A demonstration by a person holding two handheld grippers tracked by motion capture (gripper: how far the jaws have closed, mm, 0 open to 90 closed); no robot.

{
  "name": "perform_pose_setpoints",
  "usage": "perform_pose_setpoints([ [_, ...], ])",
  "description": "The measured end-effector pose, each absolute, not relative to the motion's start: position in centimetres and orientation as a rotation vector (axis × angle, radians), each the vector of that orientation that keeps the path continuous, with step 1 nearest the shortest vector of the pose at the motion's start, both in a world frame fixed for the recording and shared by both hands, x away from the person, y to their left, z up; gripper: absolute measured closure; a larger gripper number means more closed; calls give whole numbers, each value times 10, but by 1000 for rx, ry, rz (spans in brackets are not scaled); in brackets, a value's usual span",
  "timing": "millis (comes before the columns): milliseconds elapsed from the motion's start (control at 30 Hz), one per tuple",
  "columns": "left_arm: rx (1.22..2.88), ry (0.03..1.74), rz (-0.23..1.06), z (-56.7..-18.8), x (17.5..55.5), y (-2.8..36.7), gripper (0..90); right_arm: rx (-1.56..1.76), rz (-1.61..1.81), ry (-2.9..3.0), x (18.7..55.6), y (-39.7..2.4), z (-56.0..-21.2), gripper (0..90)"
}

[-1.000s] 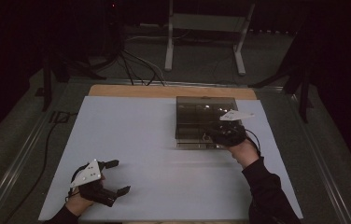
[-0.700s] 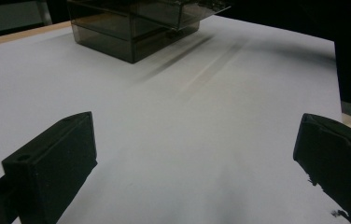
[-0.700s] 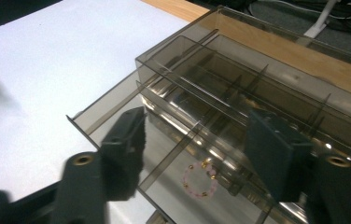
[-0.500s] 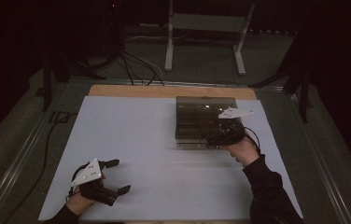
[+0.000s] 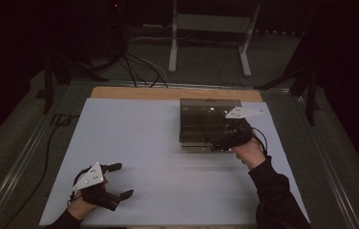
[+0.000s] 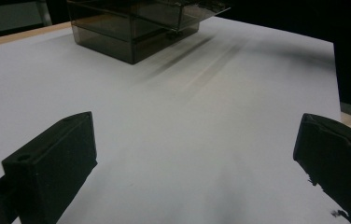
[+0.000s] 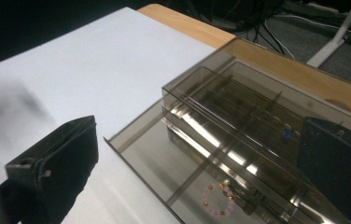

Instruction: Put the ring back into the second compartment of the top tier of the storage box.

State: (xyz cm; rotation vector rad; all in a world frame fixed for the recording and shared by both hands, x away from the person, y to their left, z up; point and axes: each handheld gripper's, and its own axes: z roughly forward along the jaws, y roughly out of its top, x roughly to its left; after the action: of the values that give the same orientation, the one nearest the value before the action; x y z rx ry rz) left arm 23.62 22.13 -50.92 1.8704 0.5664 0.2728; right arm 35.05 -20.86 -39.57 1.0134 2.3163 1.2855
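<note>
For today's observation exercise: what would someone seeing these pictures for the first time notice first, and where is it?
The eye goes to the smoky transparent drawer box at the far right of the white tabletop, where the right gripper sits at its front with a drawer pulled out. In that drawer lies a small pink bead bracelet. The left gripper rests open near the table's near left corner, holding nothing.
</note>
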Motion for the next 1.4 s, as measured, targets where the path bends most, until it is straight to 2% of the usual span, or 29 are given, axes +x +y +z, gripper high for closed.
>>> perform_pose_setpoints([
  [633,1867,566,275,-509,235,223,7,863,1431,2299,329,-202,-375,0],
  [1400,1870,561,277,-509,234,223,7,794,1425,2359,301,-206,-419,0],
])
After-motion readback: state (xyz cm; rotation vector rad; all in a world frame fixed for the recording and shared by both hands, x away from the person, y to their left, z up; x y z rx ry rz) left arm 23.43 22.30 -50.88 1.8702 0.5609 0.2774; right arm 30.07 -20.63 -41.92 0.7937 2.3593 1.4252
